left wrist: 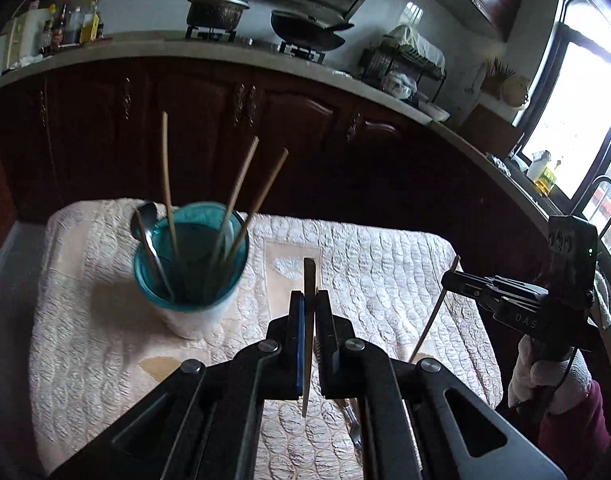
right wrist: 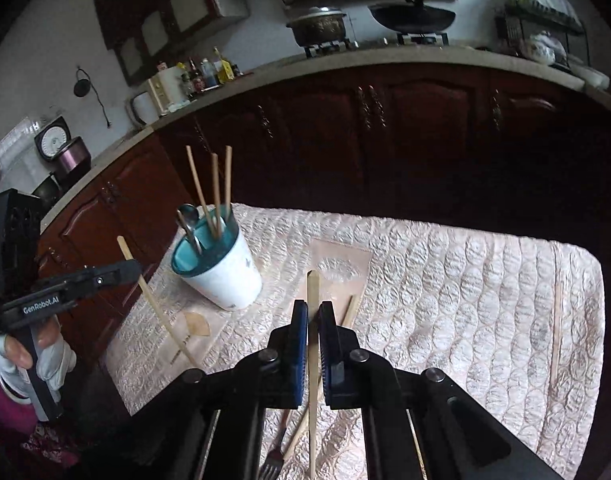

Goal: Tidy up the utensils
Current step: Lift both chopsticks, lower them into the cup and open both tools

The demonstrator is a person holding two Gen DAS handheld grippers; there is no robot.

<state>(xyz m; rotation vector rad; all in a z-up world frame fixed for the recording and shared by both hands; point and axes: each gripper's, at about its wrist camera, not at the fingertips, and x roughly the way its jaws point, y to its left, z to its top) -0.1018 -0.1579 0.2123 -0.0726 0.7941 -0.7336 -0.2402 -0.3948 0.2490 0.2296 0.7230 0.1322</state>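
Note:
A white cup with a teal rim (left wrist: 193, 280) stands on the quilted cloth (left wrist: 385, 264); it also shows in the right wrist view (right wrist: 221, 268). It holds three wooden chopsticks (left wrist: 167, 184) and a metal spoon (left wrist: 143, 220). My left gripper (left wrist: 309, 300) is shut on a chopstick (left wrist: 308, 280), right of the cup and above the cloth. My right gripper (right wrist: 313, 312) is shut on another chopstick (right wrist: 312, 292). In the left wrist view the right gripper (left wrist: 453, 282) is at the right, its chopstick (left wrist: 435, 312) slanting down.
A loose chopstick (right wrist: 556, 332) lies near the cloth's right edge. A fork (right wrist: 275, 452) and another chopstick (right wrist: 345, 320) lie on the cloth under my right gripper. Dark cabinets (left wrist: 265, 120) and a counter with a stove, pots and bottles stand behind.

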